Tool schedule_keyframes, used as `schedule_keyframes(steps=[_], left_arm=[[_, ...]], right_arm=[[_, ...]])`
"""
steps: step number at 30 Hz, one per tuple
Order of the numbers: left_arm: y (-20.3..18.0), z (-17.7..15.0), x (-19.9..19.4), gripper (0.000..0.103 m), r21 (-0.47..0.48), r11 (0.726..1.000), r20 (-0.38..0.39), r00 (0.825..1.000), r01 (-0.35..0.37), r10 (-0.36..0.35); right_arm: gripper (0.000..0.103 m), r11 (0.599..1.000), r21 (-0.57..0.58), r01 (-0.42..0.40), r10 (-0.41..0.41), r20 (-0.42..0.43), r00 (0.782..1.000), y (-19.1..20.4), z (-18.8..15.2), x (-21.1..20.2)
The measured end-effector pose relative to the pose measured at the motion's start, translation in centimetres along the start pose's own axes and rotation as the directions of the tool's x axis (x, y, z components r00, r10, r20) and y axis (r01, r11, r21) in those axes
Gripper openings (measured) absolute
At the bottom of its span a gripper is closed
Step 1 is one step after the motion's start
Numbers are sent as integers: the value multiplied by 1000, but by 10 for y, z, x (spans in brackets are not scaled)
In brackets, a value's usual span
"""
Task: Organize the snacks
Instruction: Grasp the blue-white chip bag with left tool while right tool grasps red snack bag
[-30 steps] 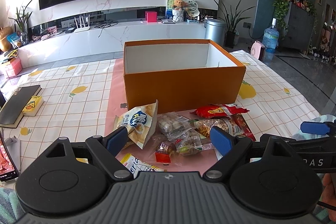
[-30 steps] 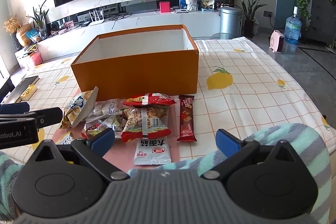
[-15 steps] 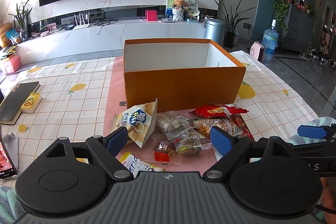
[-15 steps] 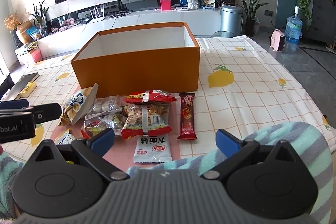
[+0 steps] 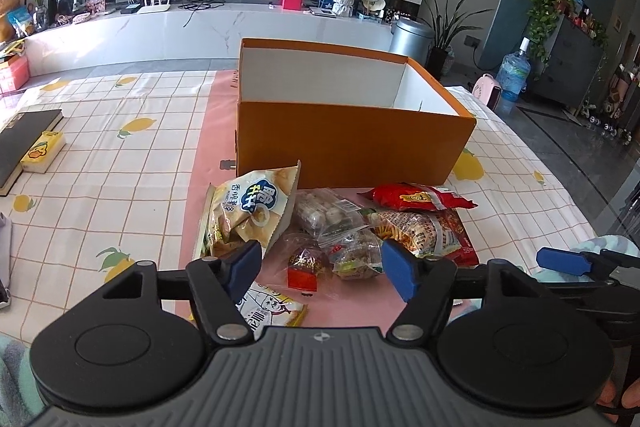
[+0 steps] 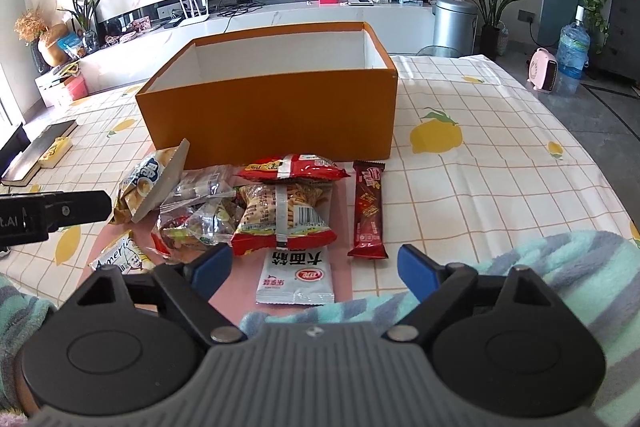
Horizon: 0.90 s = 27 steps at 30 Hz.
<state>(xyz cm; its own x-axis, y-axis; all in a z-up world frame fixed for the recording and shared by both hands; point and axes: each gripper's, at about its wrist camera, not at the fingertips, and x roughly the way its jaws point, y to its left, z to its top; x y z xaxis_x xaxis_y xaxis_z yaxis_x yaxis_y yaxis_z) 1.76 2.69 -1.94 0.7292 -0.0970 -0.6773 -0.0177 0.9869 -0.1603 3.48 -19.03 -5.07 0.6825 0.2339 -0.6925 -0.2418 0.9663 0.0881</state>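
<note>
Both tongs poised over the snack pile, box not yet loaded.

The left tongs (image 5: 320,265) and right tongs (image 6: 314,267) stand wide apart and hold nothing; their jaws have just been closing a little, with no packet between the pads. The snacks lie on the counter (image 6: 500,163) just beyond the tips: a chip bag (image 5: 252,211), clear pouches (image 5: 332,223), a red packet (image 6: 286,223), a white sachet (image 6: 296,277) and a red bar (image 6: 369,211). The orange box (image 6: 272,115) stands open behind them, apparently empty. Step in hand: selecting a first packet. Next move calls for lowering one set of tongs over a single packet, closing, then lifting it clear of the box wall.
</note>
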Motion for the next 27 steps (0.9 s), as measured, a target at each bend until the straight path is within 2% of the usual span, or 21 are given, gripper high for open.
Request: schedule_keyframes(steps=[7, 10, 14, 21, 27], left_arm=[[10, 22, 21, 90, 8, 998, -35, 998, -60, 60], [15, 32, 35, 90, 7, 997, -54, 995, -80, 80], [22, 39, 59, 90, 7, 994, -78, 991, -111, 111], [28, 35, 92, 91, 19, 989, -88, 985, -148, 149], [32, 29, 112, 91, 36, 983, -121, 975, -182, 185]], right_arm=[[88, 1000, -9, -27, 27, -10, 1000, 2, 26, 19], [95, 1000, -7, -28, 28, -9, 1000, 3, 40, 31], [95, 999, 16, -30, 30, -33, 999, 3, 55, 54], [96, 994, 111, -17, 30, -119, 992, -1, 76, 103], [96, 997, 79, -2, 13, -137, 990, 5, 73, 123]])
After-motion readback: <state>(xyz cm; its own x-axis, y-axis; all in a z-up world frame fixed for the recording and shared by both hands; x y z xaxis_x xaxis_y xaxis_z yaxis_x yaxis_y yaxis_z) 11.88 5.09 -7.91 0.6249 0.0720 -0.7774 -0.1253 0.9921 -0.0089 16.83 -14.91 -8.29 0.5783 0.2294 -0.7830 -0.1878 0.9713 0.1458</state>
